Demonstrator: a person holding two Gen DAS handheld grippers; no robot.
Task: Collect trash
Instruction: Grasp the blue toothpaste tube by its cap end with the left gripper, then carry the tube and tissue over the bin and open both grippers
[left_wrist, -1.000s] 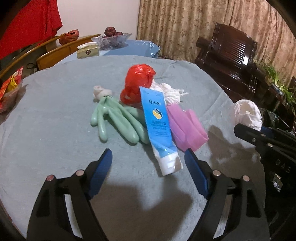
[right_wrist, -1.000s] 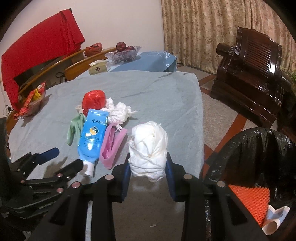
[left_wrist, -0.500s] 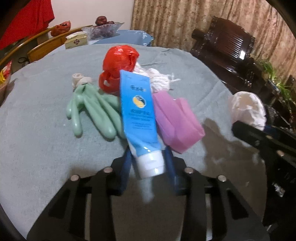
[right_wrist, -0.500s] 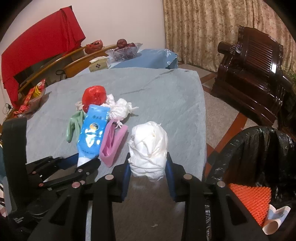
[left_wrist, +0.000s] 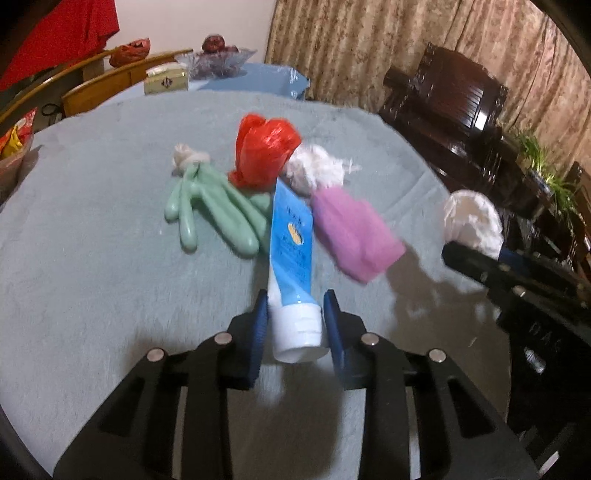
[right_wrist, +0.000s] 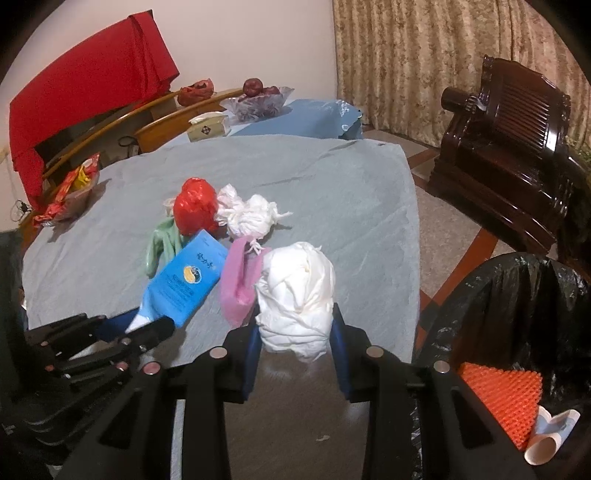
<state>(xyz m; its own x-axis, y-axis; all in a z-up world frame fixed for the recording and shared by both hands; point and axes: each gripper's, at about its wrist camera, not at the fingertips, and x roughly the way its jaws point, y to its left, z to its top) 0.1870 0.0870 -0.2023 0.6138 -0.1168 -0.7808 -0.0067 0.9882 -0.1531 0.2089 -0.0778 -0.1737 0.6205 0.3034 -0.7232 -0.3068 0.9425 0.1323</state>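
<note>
The left gripper is closing on the tube; its pads flank the white cap, which lies on the worktop with its tail against the glove and pink pouch. The right gripper is clamped on the white wad, held clear of the worktop near the bin. For a sound grip, the cap should be seated squarely between the pads before lifting, since a smooth round cap may slip. The tube should be raised straight so that neighbouring trash is not dragged. The wad should be released only over the bin opening.
</note>
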